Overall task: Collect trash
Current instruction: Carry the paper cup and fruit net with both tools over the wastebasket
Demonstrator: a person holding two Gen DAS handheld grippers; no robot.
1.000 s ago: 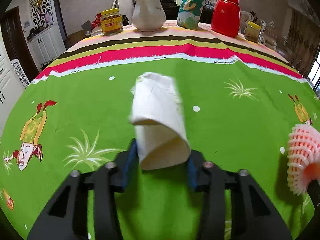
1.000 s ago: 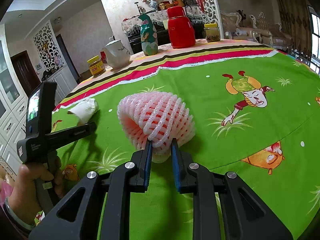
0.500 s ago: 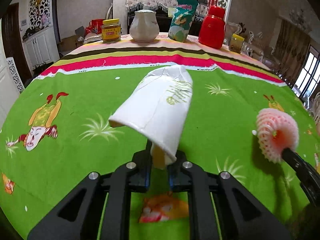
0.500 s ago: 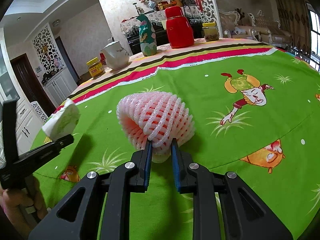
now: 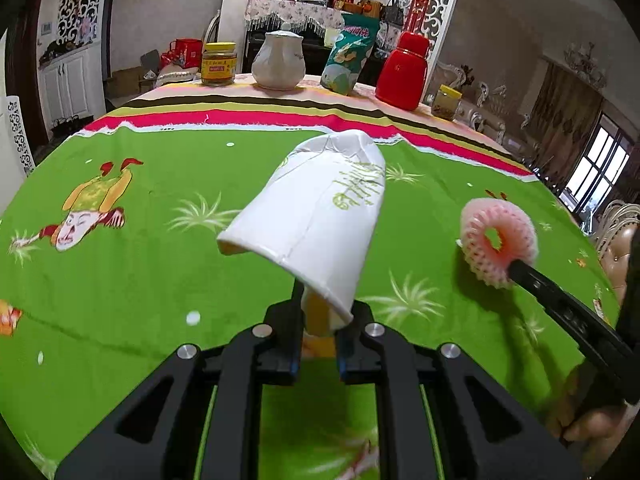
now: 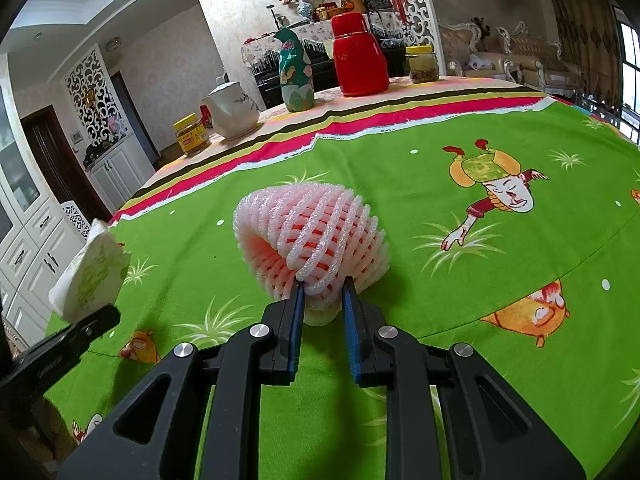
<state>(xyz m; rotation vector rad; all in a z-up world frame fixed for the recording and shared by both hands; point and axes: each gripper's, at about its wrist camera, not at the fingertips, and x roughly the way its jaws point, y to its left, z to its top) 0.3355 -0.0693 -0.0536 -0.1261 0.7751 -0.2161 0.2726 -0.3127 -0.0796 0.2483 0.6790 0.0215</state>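
While we are pinching the crushed paper cup (image 5: 320, 216) by its rim in the left gripper (image 5: 318, 326) and the foam fruit net (image 6: 308, 244) in the right gripper (image 6: 322, 300) above the tablecloth (image 6: 460, 160), we are risking slips; both holds are catching only thin edges.

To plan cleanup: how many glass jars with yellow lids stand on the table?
2: one jar at the far left, beside the white teapot; one jar at the far right, beside the red flask.

On a worktop (image 5: 120, 280) under 1 green cartoon-print cloth: 1 crushed white paper cup (image 5: 316, 216), 1 pink foam fruit net (image 6: 308, 240), 2 yellow-lidded jars (image 5: 218, 64) (image 5: 447, 102), 1 white ceramic pot (image 5: 279, 60), 1 green snack bag (image 5: 348, 60), 1 red flask (image 5: 402, 72), and 2 black tools (image 5: 318, 320) (image 6: 322, 300).
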